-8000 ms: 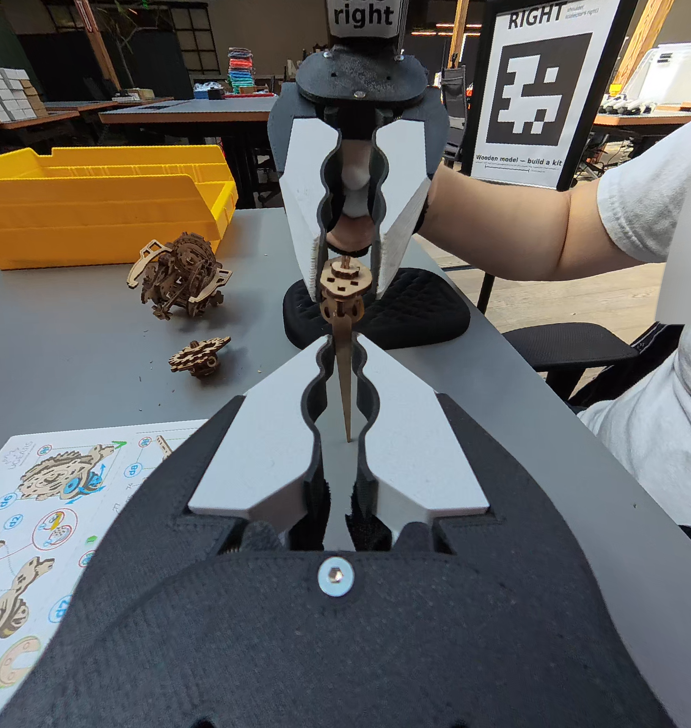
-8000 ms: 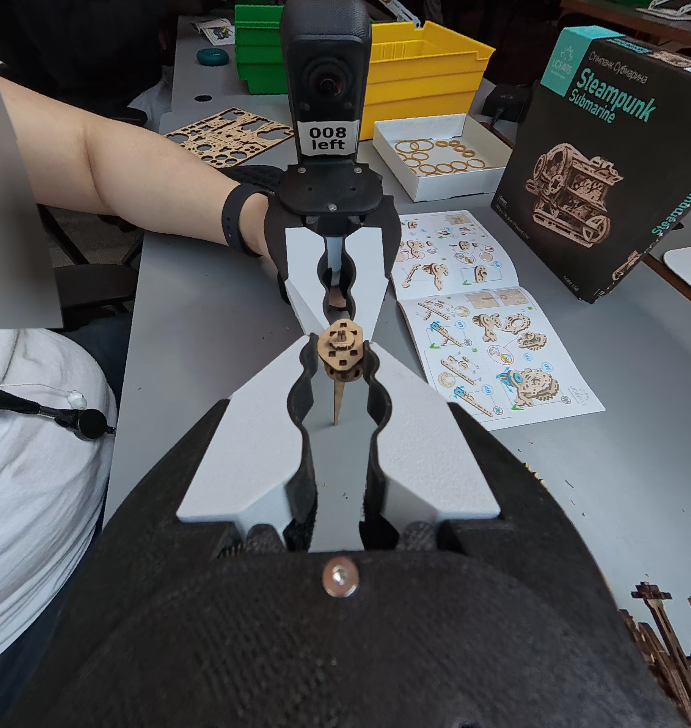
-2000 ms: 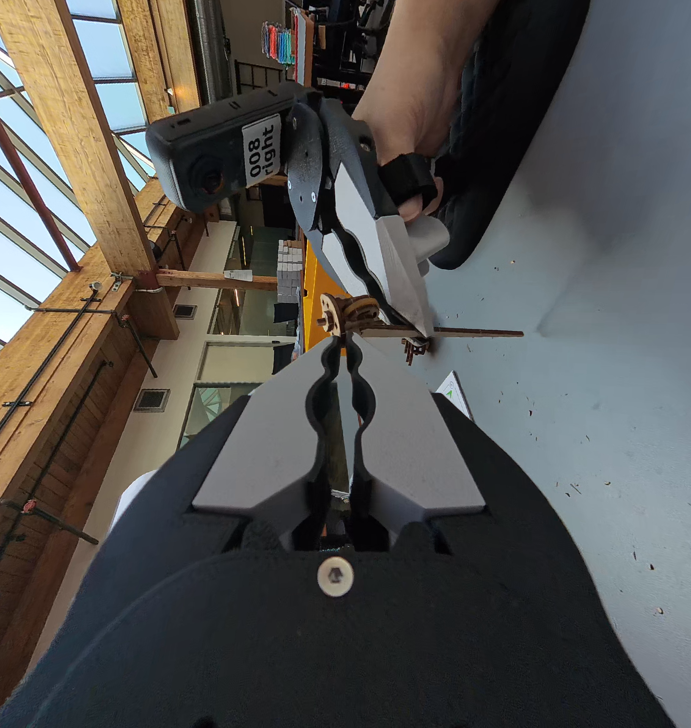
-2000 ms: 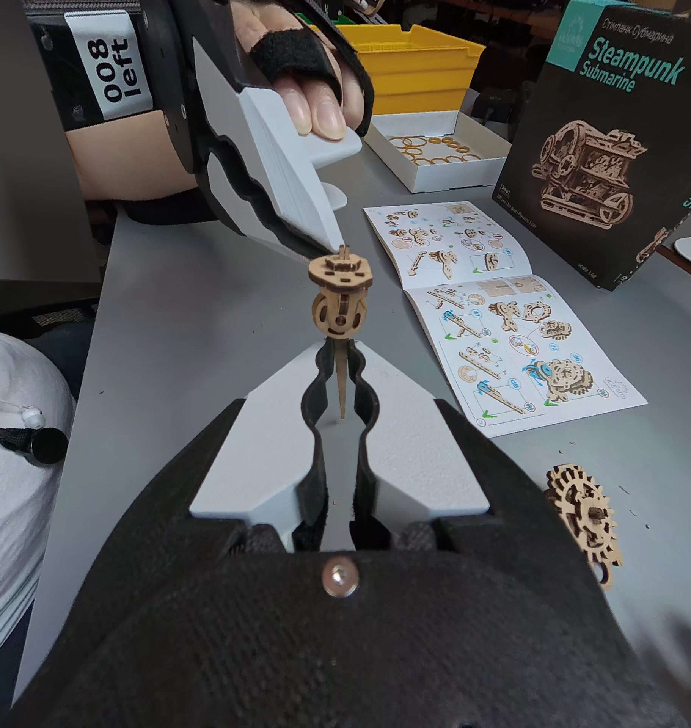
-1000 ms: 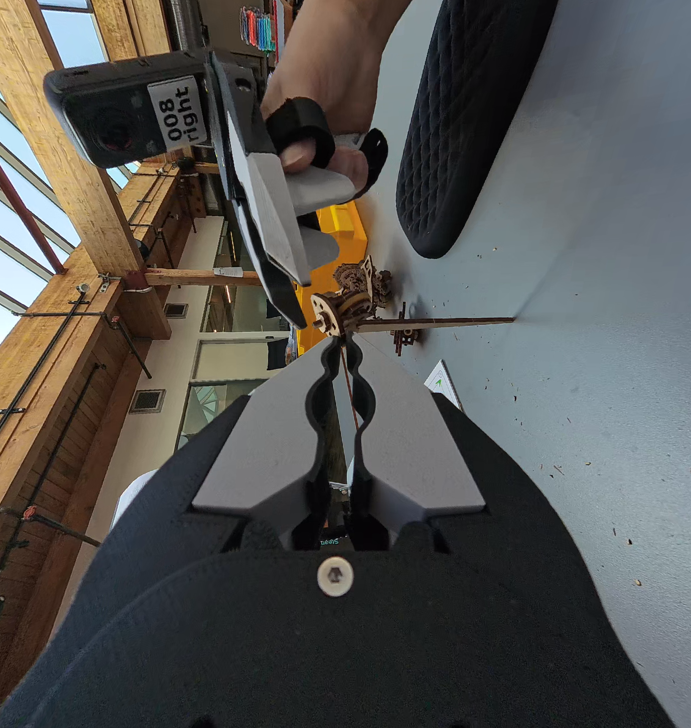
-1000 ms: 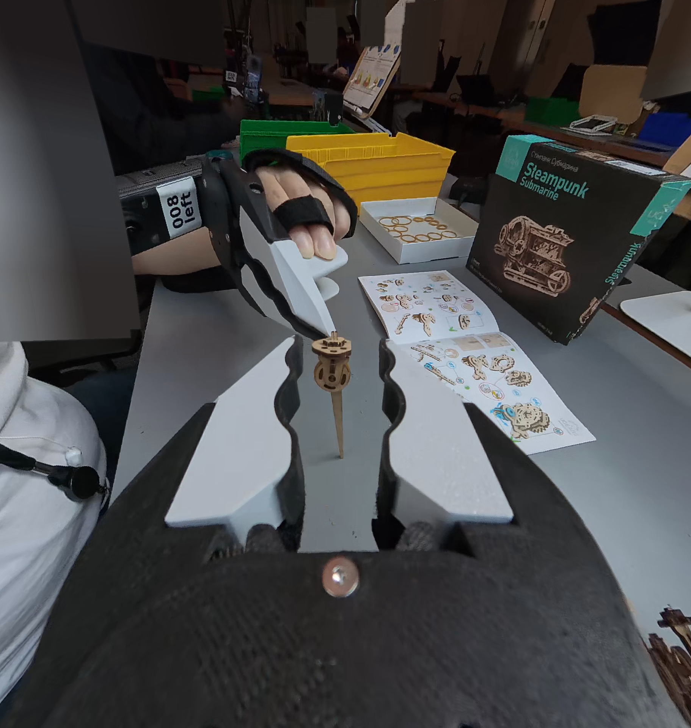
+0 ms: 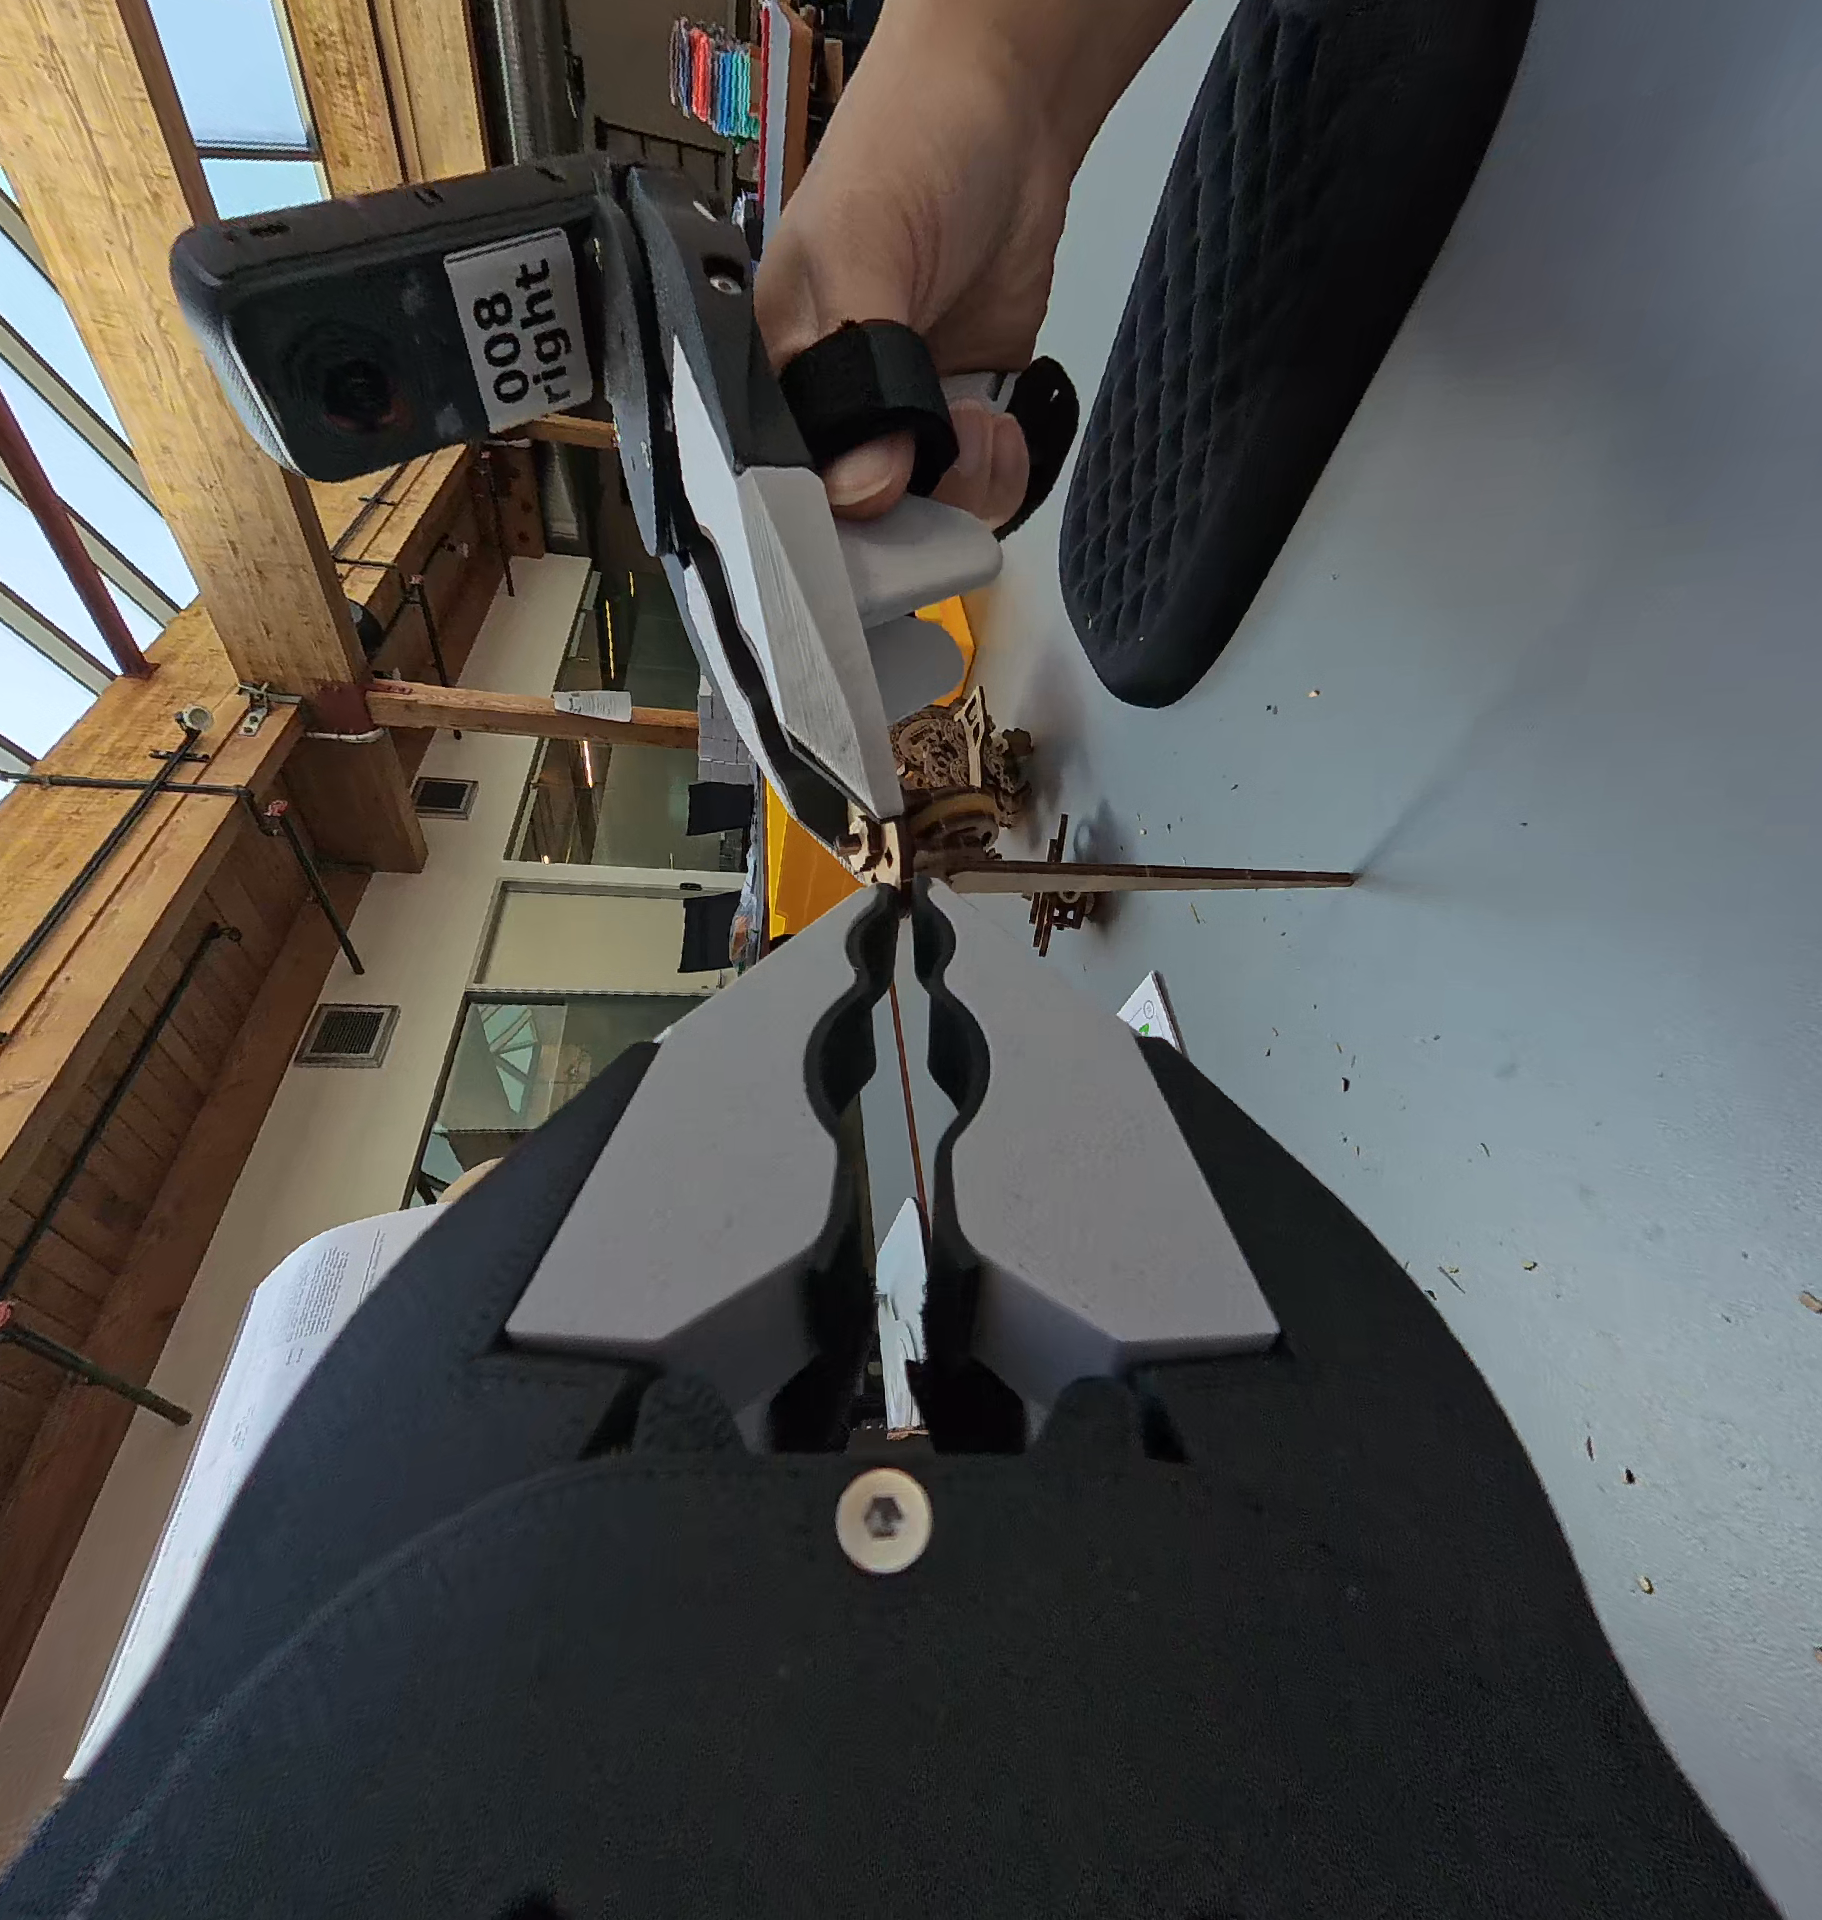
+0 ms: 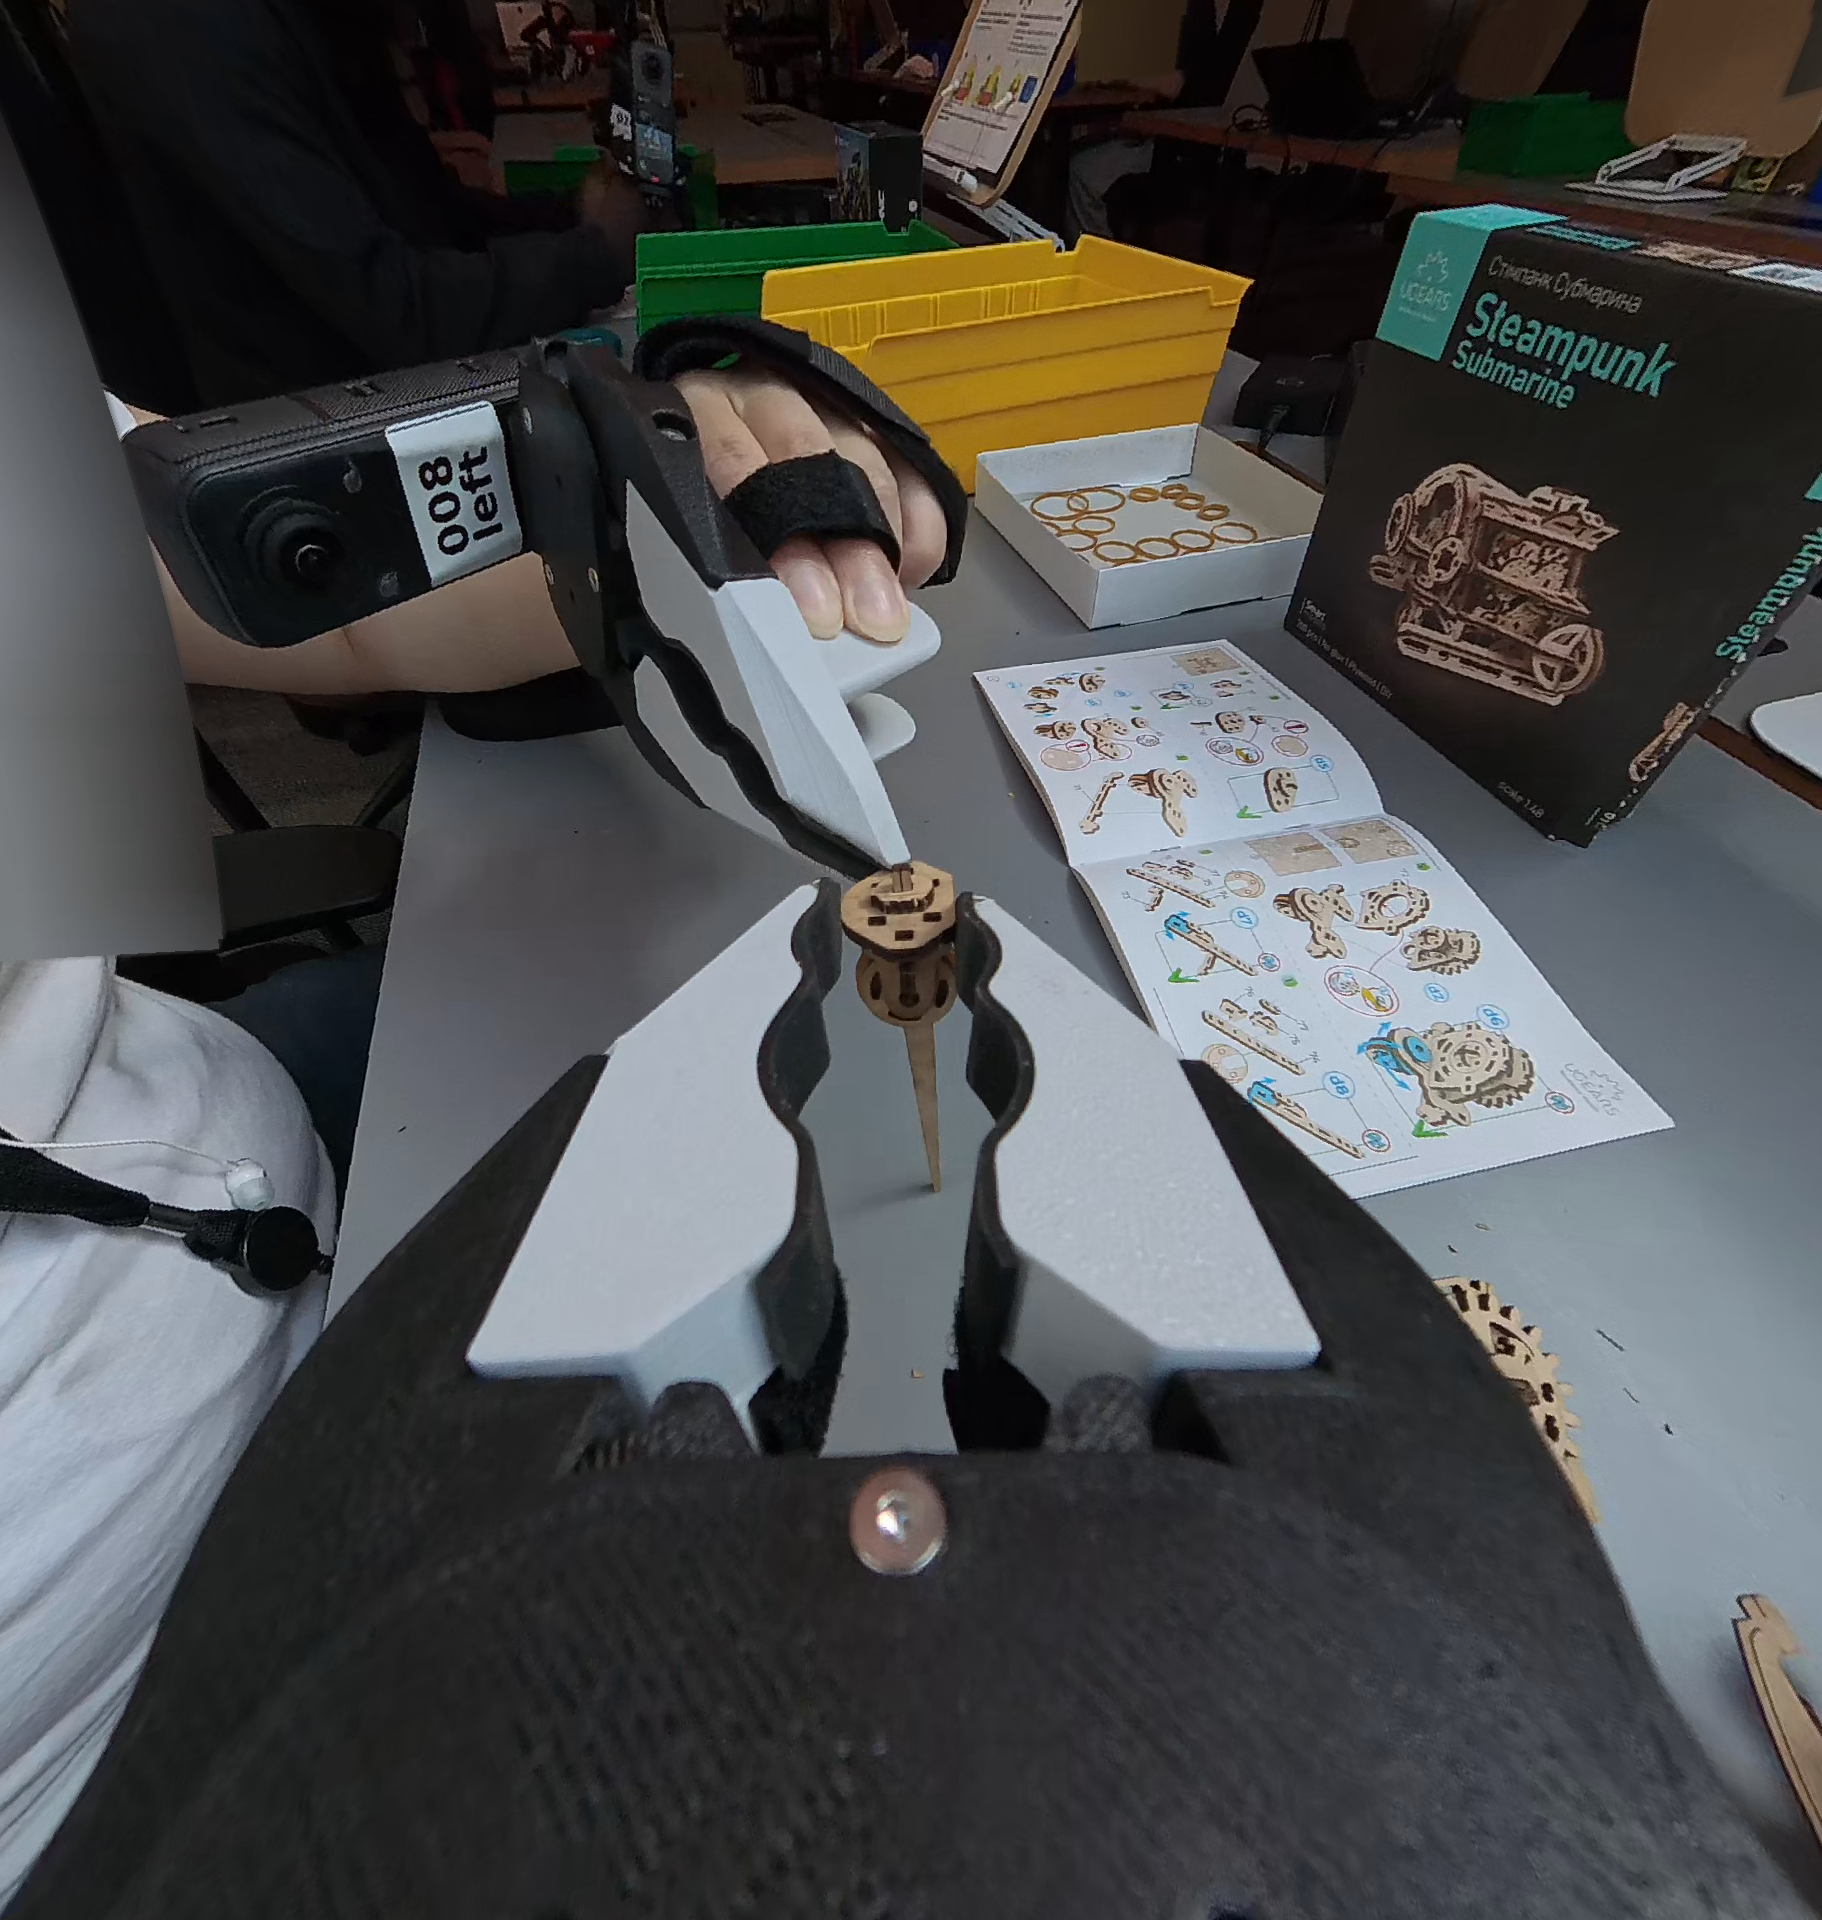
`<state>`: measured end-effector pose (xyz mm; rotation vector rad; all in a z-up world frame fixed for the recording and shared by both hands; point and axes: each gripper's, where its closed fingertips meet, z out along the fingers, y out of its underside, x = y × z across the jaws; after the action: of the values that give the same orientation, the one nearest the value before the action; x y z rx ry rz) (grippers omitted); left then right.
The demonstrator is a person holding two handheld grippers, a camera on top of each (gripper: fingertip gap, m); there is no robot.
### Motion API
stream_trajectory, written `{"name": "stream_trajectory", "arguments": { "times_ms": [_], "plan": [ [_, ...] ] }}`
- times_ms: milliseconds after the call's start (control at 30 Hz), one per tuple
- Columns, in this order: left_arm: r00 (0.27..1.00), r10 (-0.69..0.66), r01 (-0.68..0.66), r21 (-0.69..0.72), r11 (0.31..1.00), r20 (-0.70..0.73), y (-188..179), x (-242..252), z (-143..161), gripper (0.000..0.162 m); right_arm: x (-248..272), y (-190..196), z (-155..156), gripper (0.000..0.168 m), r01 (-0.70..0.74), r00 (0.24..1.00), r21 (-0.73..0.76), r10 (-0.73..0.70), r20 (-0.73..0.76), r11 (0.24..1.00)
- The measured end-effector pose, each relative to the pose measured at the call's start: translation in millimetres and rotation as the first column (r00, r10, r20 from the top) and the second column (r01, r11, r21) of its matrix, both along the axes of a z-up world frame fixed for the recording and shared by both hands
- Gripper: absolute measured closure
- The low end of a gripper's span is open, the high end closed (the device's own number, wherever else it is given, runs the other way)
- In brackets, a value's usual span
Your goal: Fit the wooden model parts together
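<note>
Left gripper (image 7: 891, 899) pinches wooden spindle (image 7: 1146, 878); right gripper (image 7: 876, 821) touches its head.

My two grippers: left gripper (image 8: 891, 862), right gripper (image 8: 896, 914). One spindle (image 8: 902, 961), standing between them. Around the spindle, on the one grey table (image 8: 574, 935): one open booklet (image 8: 1291, 904) to its right; one dark box (image 8: 1572, 551) beyond the booklet; one white tray (image 8: 1135, 520) of rings behind; one yellow bin (image 8: 1000, 322) and one green bin (image 8: 720, 260) farther back. One gear (image 8: 1520, 1371) near right. One black pad (image 7: 1281, 343).
</note>
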<state>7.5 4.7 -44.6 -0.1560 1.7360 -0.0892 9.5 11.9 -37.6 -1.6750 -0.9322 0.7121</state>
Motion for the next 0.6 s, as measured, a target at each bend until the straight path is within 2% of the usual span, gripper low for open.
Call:
{"name": "stream_trajectory", "arguments": {
  "times_ms": [33, 600],
  "plan": [
    [1.000, 0.000, 0.000, -0.004, 1.000, 0.001, -0.2, 0.1, 0.0, 0.162, 0.1, -0.2, -0.1, 0.148, -0.002, 1.000, -0.002, 0.002, -0.004, 1.000],
    [1.000, -0.003, 0.004, -0.055, 0.998, 0.021, 0.3, 1.4, -0.3, 0.162, 0.9, -1.0, -0.4, 0.148, 0.000, 1.000, 0.003, 0.000, 0.008, 1.000]
  ]
}}
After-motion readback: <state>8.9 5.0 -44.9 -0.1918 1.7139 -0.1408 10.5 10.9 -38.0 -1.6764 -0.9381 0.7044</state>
